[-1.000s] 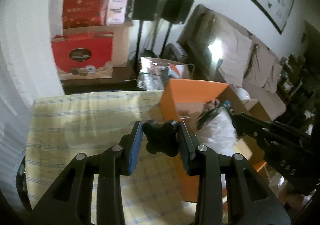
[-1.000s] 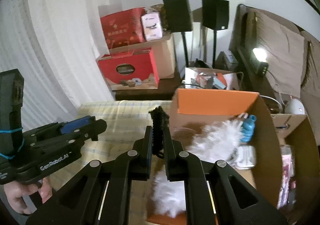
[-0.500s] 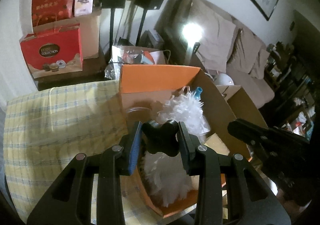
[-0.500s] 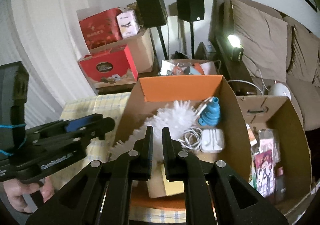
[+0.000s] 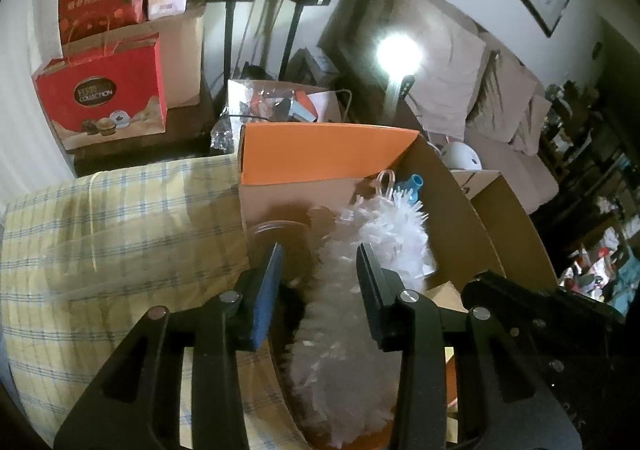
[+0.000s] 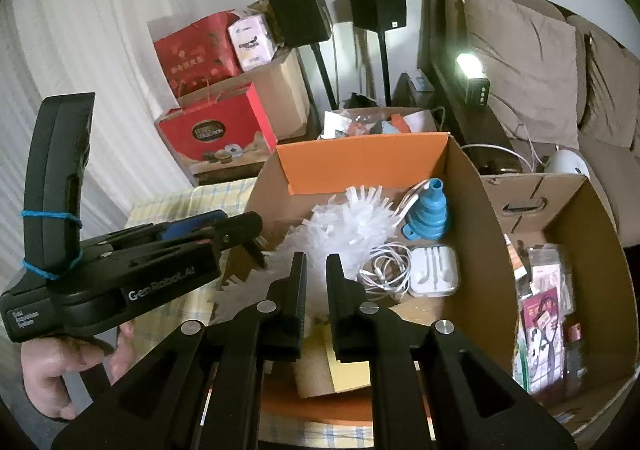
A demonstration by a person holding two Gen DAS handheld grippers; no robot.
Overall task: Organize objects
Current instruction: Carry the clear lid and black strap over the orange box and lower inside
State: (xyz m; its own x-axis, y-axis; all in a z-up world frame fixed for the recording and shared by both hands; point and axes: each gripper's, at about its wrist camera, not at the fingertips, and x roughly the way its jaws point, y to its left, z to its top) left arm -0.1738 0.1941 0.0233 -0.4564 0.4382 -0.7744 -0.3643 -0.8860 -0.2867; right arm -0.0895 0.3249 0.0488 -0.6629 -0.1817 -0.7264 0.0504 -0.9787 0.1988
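An open cardboard box point(image 5: 460, 209) with an orange flap point(image 6: 360, 165) stands on the checked cloth. In it lie a white fluffy duster point(image 5: 360, 290), a blue folding funnel point(image 6: 428, 213), a white earphone cable point(image 6: 384, 266) and its white case point(image 6: 434, 276). My left gripper point(image 5: 319, 254) hangs over the box's left part. Its jaws are opening, and a black knob point(image 5: 290, 308) sits low between the fingers with the pads off it. My right gripper point(image 6: 316, 260) is over the duster, shut, with nothing in it. The left gripper point(image 6: 240, 228) also shows in the right wrist view.
A second cardboard box point(image 6: 580, 217) with packets stands right of the first. A yellow checked cloth point(image 5: 120, 242) covers the table on the left. Red gift boxes point(image 5: 100, 89), two black speakers on stands point(image 6: 336, 9) and a sofa point(image 6: 540, 61) are behind. A hand point(image 6: 60, 366) holds the left gripper.
Both grippers have moved from the cloth to above the box. The right gripper no longer holds its black ridged piece. The left jaws have spread and the black knob has slipped lower.
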